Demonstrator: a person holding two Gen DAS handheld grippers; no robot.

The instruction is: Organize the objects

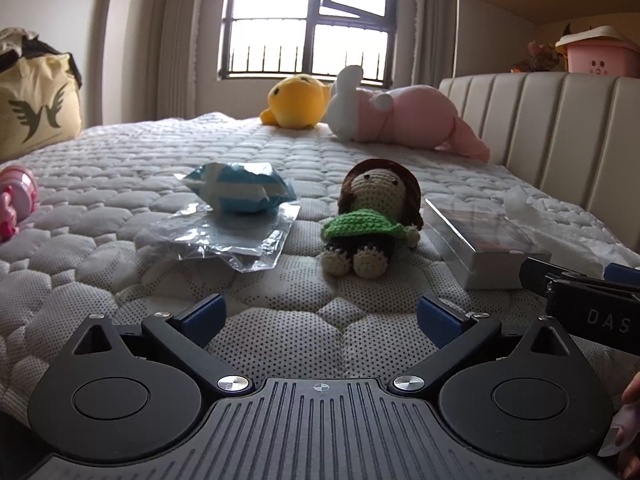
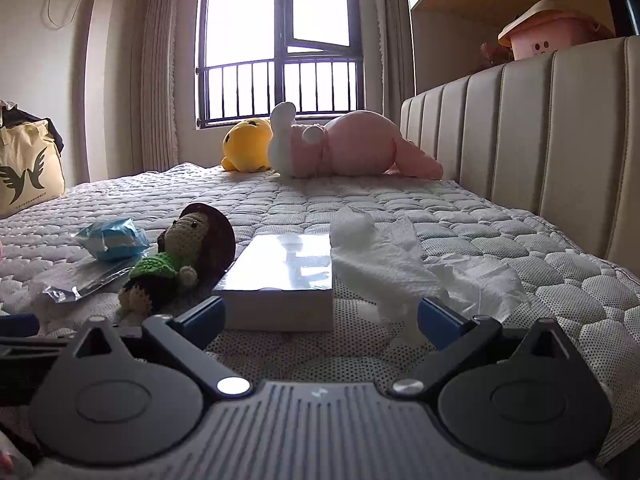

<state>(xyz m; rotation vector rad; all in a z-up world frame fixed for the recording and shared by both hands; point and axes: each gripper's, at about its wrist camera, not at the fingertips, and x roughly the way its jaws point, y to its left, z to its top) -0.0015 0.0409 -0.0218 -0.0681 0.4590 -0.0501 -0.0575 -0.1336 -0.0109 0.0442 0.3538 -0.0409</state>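
Observation:
A crocheted doll [image 1: 374,220] with brown hair and a green top lies on the quilted bed [image 1: 280,328], straight ahead of my left gripper [image 1: 320,316], which is open and holds nothing. A blue-and-white packet [image 1: 240,186] rests on a clear plastic bag [image 1: 224,240] to the doll's left. A shiny white box [image 2: 282,280] lies just in front of my right gripper [image 2: 320,316], also open with nothing in it. The doll [image 2: 176,264] is left of the box, and crumpled white tissue [image 2: 400,264] lies to its right, touching my right fingertip [image 2: 436,320].
A yellow plush [image 1: 296,100] and a pink-and-white plush [image 1: 400,118] lie at the bed's far end under the window. A padded headboard [image 2: 540,140] runs along the right. A cream tote bag [image 1: 36,108] and a pink toy [image 1: 16,196] sit at the left.

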